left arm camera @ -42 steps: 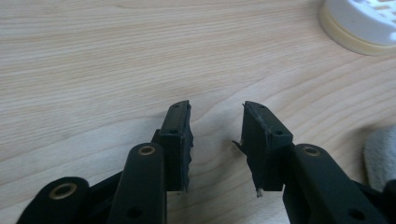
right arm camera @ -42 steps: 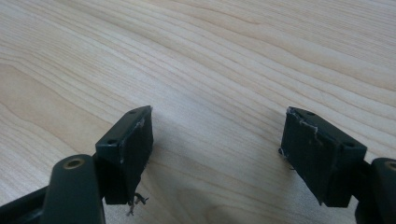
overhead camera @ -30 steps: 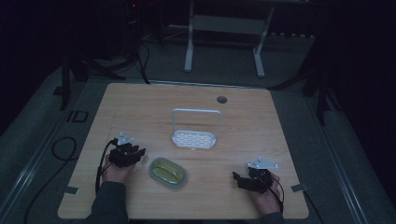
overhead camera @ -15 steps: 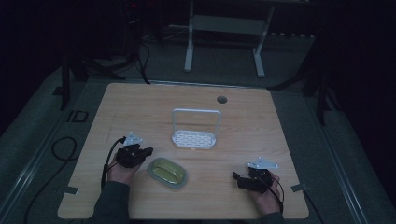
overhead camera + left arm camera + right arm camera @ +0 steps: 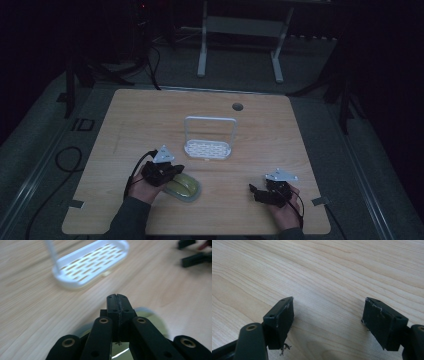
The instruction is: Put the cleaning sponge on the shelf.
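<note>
The left gripper (image 5: 167,172) is held over the near-left part of the tabletop (image 5: 150,115), its fingers (image 5: 117,305) just closed and now pressed flat together with nothing seen between them. Directly beneath and just beyond it lies the dish (image 5: 183,186), a pale oval with a yellow-green middle, flat on the wood near the near edge and apparently not gripped at all. So the pickup is judged not yet made: the fingers are shut above the dish rather than on its rim, and a fresh approach with spread fingers would likely be needed. The white rack (image 5: 207,148) stands toward the middle of the tabletop, a short way beyond the dish, upright handle arched over its slotted base, and it is empty; it is seen from the left gripper view too, well clear of the fingertips. The right gripper (image 5: 260,192) is parked near the near-right corner, fingers (image 5: 279,320) spread wide over bare wood, holding nothing. Open room is plentiful: bare wood lies between dish and rack, and the far half carries only a cable hole (image 5: 237,106). The near edge is close behind both hands.
</note>
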Demonstrator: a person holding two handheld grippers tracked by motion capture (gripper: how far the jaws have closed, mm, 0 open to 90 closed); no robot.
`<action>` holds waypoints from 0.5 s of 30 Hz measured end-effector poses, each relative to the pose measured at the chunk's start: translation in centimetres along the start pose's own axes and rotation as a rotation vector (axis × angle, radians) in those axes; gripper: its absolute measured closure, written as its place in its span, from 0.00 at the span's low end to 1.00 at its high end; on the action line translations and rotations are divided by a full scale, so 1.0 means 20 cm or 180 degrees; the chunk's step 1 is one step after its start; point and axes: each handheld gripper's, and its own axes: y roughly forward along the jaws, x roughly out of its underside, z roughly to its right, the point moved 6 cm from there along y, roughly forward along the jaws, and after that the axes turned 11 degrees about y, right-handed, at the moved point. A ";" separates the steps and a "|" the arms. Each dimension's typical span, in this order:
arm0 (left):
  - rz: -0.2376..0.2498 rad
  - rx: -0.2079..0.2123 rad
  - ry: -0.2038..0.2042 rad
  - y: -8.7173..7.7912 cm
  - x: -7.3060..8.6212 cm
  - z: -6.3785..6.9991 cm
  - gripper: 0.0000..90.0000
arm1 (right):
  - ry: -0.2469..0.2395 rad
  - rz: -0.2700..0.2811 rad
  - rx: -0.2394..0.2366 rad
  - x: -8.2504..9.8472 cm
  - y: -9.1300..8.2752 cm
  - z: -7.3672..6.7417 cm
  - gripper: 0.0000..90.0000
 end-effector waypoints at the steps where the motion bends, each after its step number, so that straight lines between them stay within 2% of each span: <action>1: 0.0008 0.0032 0.0036 0.00 -0.02 0.02 1.00 | -0.0002 0.0001 0.0000 0.00 0.00 0.00 0.27; 5: -0.0004 0.0171 0.0149 0.01 -0.05 0.09 1.00 | -0.0001 -0.0001 -0.0001 0.00 0.00 0.00 0.27; 6: -0.0004 0.0171 0.0149 0.01 -0.05 0.09 1.00 | -0.0001 -0.0001 -0.0001 0.00 0.00 0.00 0.27; 7: -0.0032 0.0238 0.0221 0.02 -0.05 0.14 1.00 | -0.0002 -0.0002 0.0000 0.00 0.00 0.00 0.27; 8: -0.0032 0.0238 0.0221 0.02 -0.05 0.14 1.00 | -0.0002 -0.0002 0.0000 0.00 0.00 0.00 0.27; 11: -0.0115 0.0357 0.0331 0.04 -0.04 0.21 1.00 | -0.0002 -0.0001 -0.0001 0.00 0.00 0.00 0.27; 15: -0.0179 0.0413 0.0380 0.06 -0.02 0.24 1.00 | -0.0004 0.0001 -0.0002 0.00 0.00 0.00 0.27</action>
